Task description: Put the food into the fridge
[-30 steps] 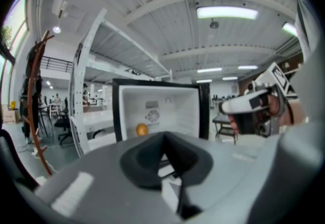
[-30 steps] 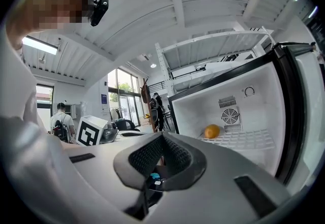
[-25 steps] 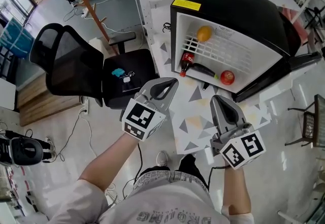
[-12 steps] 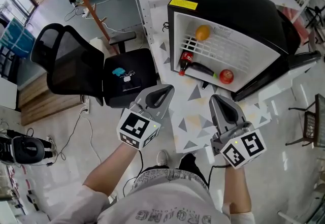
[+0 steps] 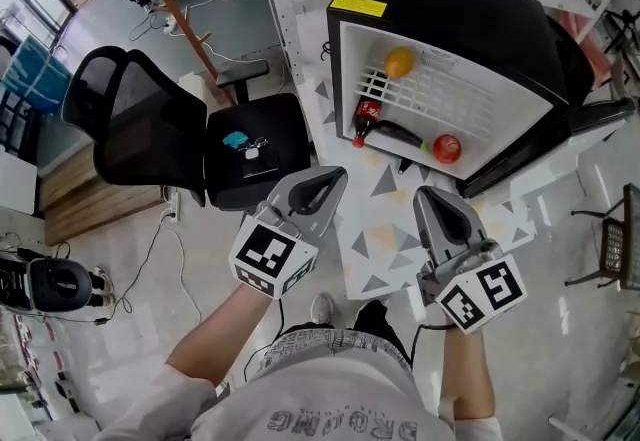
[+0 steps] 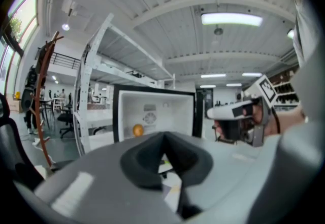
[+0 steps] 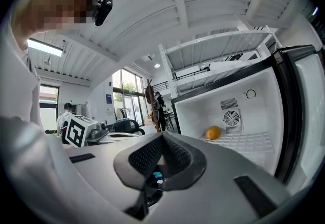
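Two items, bottle (image 5: 385,132) and apple (image 5: 447,148): head view only.

Orange (image 5: 399,62) above bottle (image 5: 385,133), inside fridge (image 5: 470,19)

The head view looks steeply down from above the person; the open fridge (image 5: 470,9) sits near, at one o'clock. The gripper views ride on the left tool (image 5: 338,172) and right tool (image 5: 424,193), facing level into that fridge, which all three views share.
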Demonstrator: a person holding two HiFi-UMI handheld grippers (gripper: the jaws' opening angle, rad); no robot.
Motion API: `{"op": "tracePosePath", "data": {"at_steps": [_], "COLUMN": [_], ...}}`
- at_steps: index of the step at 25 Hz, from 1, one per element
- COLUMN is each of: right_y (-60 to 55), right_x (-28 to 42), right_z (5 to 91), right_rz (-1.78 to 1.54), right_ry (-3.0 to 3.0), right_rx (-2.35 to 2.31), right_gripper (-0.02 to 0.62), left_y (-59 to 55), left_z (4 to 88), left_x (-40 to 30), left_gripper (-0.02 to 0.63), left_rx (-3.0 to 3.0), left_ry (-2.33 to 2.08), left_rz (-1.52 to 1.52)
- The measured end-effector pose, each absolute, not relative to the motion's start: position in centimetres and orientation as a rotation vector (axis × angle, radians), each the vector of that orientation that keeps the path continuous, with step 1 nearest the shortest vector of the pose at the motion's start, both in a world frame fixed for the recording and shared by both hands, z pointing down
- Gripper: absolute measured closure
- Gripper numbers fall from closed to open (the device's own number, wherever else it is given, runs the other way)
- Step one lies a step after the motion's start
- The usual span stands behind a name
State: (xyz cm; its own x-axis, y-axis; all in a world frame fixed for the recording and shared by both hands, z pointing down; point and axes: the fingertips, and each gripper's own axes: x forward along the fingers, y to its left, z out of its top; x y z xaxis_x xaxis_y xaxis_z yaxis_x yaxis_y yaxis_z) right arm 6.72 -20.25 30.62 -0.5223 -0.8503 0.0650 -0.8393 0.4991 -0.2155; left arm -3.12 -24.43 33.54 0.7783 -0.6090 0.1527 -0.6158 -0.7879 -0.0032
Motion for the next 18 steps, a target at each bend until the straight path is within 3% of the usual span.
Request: {"op": "tracePosePath", "data": {"at_steps": [18], "right_y": [-20.5], "right_x": [7.1], "right_z": [31.3], "right_rz": [-0.373], "right_ry": [2.675], "right_rx": [-1.490], "right_gripper": [0.603], "left_y": [-25.0], "left_z": [33.7], "left_x": [-3.6], "left_gripper": [0.600], "left_rx": [2.912], "left_ry": [-0.993], "left_rz": [0.234]}}
